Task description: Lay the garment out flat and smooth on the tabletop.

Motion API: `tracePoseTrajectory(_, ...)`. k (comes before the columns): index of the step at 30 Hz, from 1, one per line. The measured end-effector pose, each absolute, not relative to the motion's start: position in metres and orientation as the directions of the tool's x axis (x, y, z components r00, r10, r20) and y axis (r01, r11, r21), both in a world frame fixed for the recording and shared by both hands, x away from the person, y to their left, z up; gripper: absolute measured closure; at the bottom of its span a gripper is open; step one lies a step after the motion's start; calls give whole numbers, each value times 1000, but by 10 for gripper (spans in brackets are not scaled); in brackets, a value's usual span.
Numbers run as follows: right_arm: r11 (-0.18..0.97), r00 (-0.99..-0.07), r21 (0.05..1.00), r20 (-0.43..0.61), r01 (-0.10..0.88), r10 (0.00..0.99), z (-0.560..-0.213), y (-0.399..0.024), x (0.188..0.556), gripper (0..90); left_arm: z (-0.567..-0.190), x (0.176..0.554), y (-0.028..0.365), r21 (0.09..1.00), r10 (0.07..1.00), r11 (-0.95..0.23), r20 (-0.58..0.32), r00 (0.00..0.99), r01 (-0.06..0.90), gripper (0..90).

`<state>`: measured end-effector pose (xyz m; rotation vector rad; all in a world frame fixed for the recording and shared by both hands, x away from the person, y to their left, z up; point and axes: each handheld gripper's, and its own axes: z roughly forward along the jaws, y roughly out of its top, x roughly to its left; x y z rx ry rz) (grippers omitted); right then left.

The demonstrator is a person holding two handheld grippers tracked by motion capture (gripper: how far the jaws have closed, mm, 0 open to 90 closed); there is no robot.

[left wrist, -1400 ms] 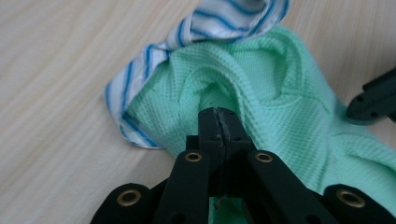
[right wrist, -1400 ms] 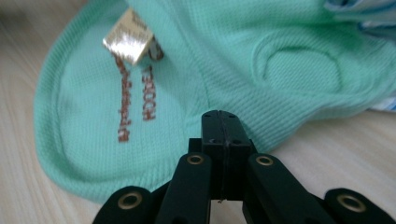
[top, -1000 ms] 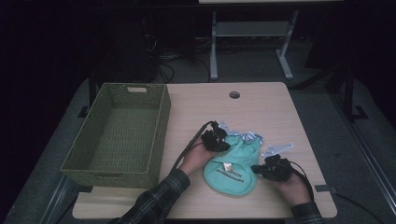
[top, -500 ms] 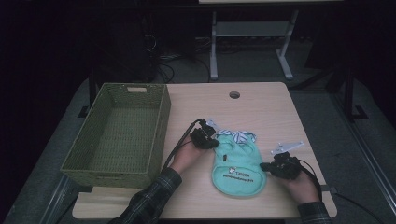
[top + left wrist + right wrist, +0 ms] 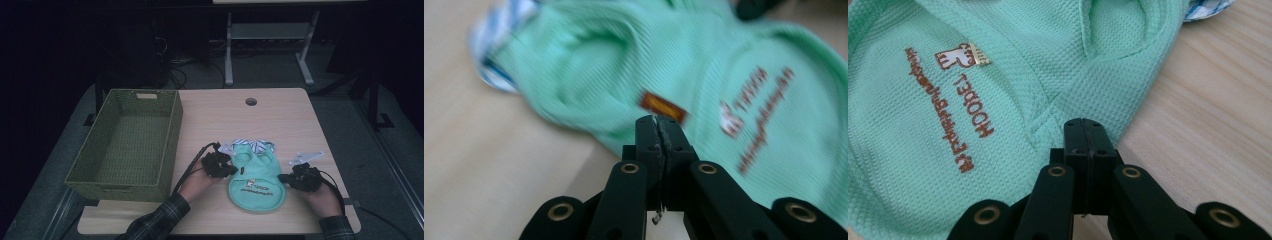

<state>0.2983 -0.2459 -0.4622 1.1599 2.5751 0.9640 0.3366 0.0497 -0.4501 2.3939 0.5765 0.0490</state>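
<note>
One mint-green pet shirt [image 5: 256,179] spread flat on the wooden table [image 5: 280,115], near its front edge, between two grippers. Ribbed knit, brown lettering and a small orange tag [image 5: 663,106] sharp in the gripper views; from the high view, merely a small dark mark. Blue-and-white striped collar [image 5: 250,144] at the far end. Left gripper [image 5: 231,170] at the shirt's left edge, jaws shut on nothing; right gripper [image 5: 281,177] at the right edge, jaws likewise closed and empty. Beside, well left, one empty woven green basket [image 5: 172,127], rectangular.

Both grippers [image 5: 234,171] [image 5: 283,178] closed — low, level.
</note>
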Motion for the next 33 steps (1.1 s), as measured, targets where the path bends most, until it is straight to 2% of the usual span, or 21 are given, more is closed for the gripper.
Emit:
tracePoseTrajectory(2,498,-691,616,107,610,715,-462,-245,298,900,-455,332,53,590,406,-711,-99,909,382,883)
tracePoseTrajectory(14,504,-707,622,115,599,698,-463,-240,296,900,-455,321,64,580,430,-715,-77,900,391,892)
tracePoseTrajectory(27,555,-770,623,123,551,627,-463,-217,288,899,-452,300,87,552,448,-725,-78,891,412,890)
tracePoseTrajectory(33,551,-776,639,118,537,620,-461,-219,291,826,-447,308,90,576,458,-703,-81,885,417,860)
